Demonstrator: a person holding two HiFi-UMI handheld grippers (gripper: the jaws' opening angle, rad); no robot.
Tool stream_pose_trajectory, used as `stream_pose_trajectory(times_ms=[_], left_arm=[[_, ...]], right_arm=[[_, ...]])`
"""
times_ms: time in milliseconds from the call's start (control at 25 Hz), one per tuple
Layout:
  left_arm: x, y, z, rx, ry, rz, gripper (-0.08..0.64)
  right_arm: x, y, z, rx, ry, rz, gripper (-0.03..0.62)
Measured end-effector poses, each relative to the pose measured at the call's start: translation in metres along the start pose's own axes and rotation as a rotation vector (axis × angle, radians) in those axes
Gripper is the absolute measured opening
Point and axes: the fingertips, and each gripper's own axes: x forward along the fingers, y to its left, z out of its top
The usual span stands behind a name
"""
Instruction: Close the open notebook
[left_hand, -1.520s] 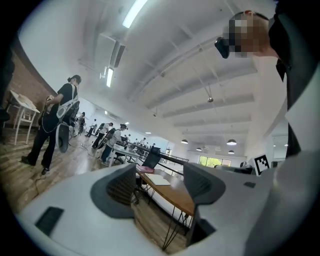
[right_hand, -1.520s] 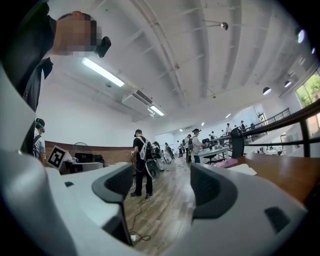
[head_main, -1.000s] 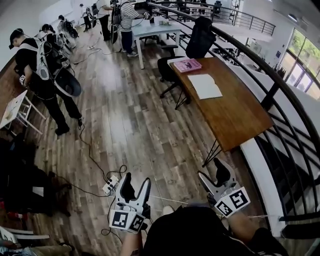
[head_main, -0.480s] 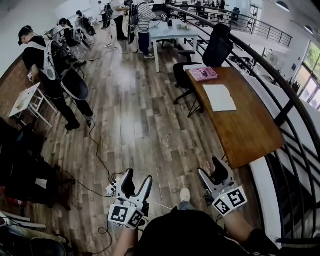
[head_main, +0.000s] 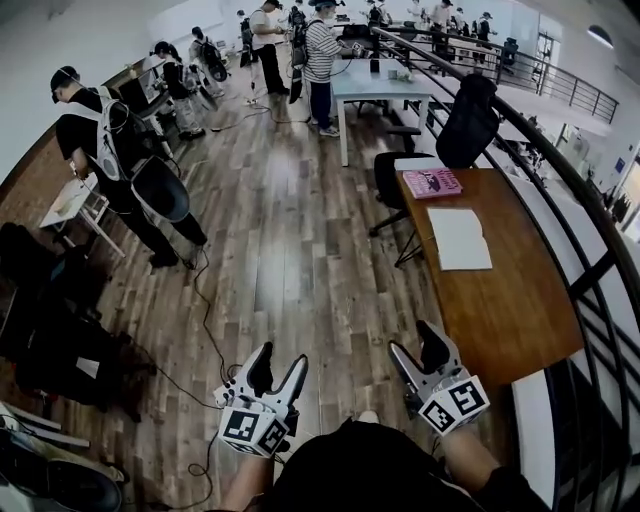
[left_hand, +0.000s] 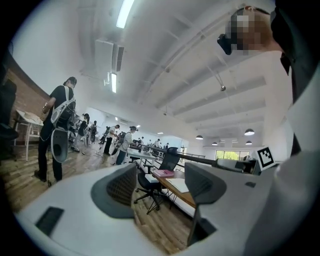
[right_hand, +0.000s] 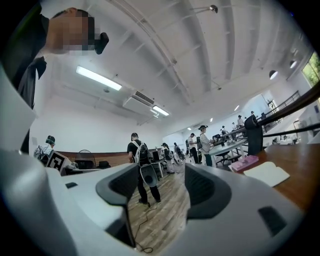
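Observation:
The open notebook (head_main: 460, 238) lies with white pages up on the far half of a long wooden table (head_main: 505, 300); a pink book (head_main: 432, 182) lies beyond it. My two grippers are held level over the floor, well short of the table's near end. The left gripper (head_main: 280, 360) is open and empty. The right gripper (head_main: 413, 342) has its jaws closing with nothing between them. The left gripper view shows the notebook (left_hand: 178, 185) far off between the jaws. In the right gripper view the notebook (right_hand: 267, 173) and the pink book (right_hand: 245, 163) sit at the right edge.
A black office chair (head_main: 465, 120) stands at the table's far end, before a pale table (head_main: 380, 75). Several people stand at the left and back. A cable and power strip (head_main: 222, 392) lie on the floor by my left gripper. A dark railing (head_main: 600, 245) runs along the right.
The whole view has advanced toward the wooden table, which now sits nearer and more central. Both grippers have come along with it, and the right jaws look slightly narrower.

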Motion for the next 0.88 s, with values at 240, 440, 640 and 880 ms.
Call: stream_pose_trajectory(times_ms=[240,440,640,880], left_arm=[[0.044,-0.031,-0.010,-0.016,0.049,-0.013,0.305],[0.075,-0.047,-0.014,-0.003,0.085,-0.047,0.305],[0.103,-0.057,-0.017,0.007,0.084,-0.085,0.305],[0.159,-0.062,-0.027,0.016,0.108,-0.159,0.305]], right_arm=[[-0.013,-0.050,0.000,0.054,0.028,-0.039,0.256],[-0.021,-0.084,0.001,0.108,-0.002,-0.076,0.241],[-0.033,-0.117,-0.008,0.146,-0.012,-0.146,0.233],[-0.034,-0.161,-0.006,0.149,-0.006,-0.258,0.215]])
